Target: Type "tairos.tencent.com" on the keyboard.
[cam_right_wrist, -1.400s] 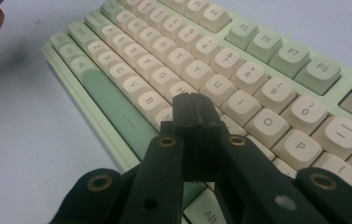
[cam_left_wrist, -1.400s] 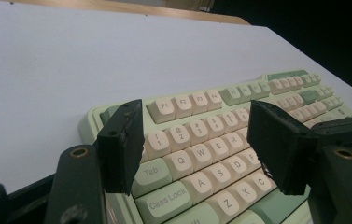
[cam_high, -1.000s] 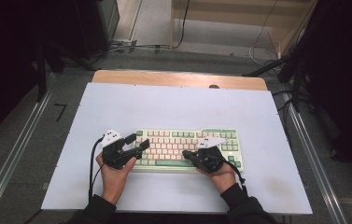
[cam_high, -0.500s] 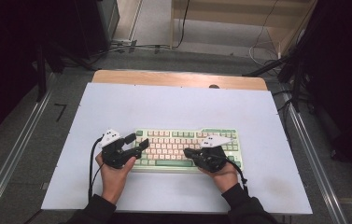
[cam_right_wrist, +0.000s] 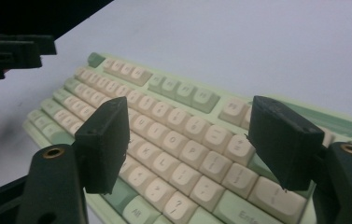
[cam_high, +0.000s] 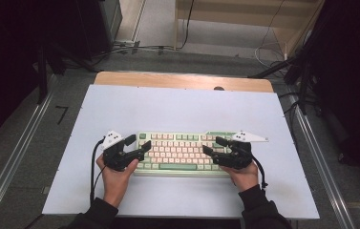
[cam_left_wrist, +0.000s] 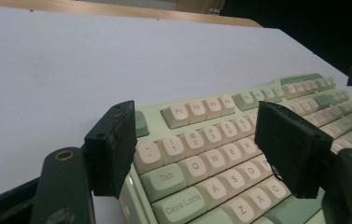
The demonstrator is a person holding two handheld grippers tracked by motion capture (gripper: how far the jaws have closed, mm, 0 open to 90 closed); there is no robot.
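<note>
While poised at the lower middle of the frame, spread wide and gripping nothing: left gripper (cam_high: pixel 137 149) over the keyboard's (cam_high: pixel 182 150) left end, right gripper (cam_high: pixel 215 147) over its right end, both about equally near. Just beyond the hands, lying flat on the white table (cam_high: pixel 177 107) with its long axis running left to right across the frame, squarely between both sets of jaws.

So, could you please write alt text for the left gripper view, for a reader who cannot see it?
The left claw, open, hangs over the left end of a pale green keyboard with cream keys, its black jaws either side of the Tab, Q and W keys. The keyboard lies on a white table.
</note>
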